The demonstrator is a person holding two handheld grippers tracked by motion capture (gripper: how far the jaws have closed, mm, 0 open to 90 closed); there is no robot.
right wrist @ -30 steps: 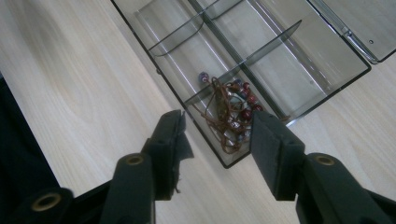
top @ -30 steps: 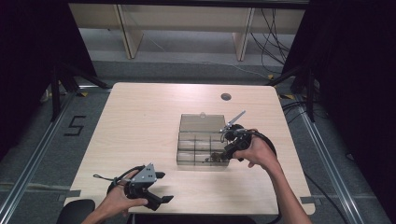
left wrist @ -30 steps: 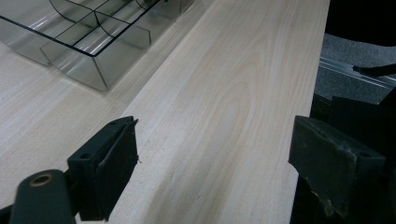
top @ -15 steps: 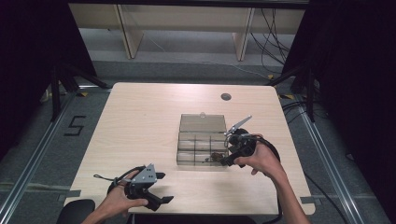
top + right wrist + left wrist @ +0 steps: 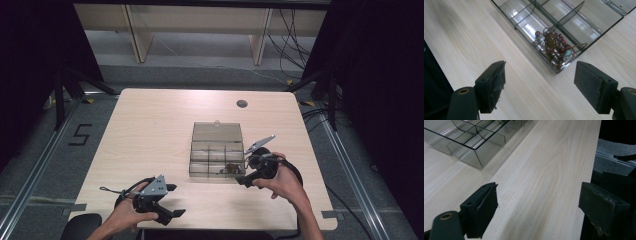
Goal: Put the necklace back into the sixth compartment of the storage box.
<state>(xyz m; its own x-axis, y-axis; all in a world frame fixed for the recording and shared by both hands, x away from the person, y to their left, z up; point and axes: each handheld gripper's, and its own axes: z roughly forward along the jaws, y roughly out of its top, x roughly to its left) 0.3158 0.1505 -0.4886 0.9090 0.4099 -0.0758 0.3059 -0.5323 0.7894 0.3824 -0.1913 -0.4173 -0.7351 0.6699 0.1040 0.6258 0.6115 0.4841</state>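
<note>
From above, the right gripper [image 5: 242, 181] sits just beside the clear compartment box [image 5: 216, 156], near the table [image 5: 150, 130] edge. Its own view shows jaws just opened wide, empty, with the beaded wire bracelet [image 5: 555, 48] lying in a corner compartment.

- Bare table [image 5: 150, 135] stretches across the left half and the far edge; hands could pass there.
- The clear box [image 5: 217, 155], lid [image 5: 217, 132] laid open behind it, blocks the middle, right of centre.
- A narrow strip of table stays free along the near edge.
</note>
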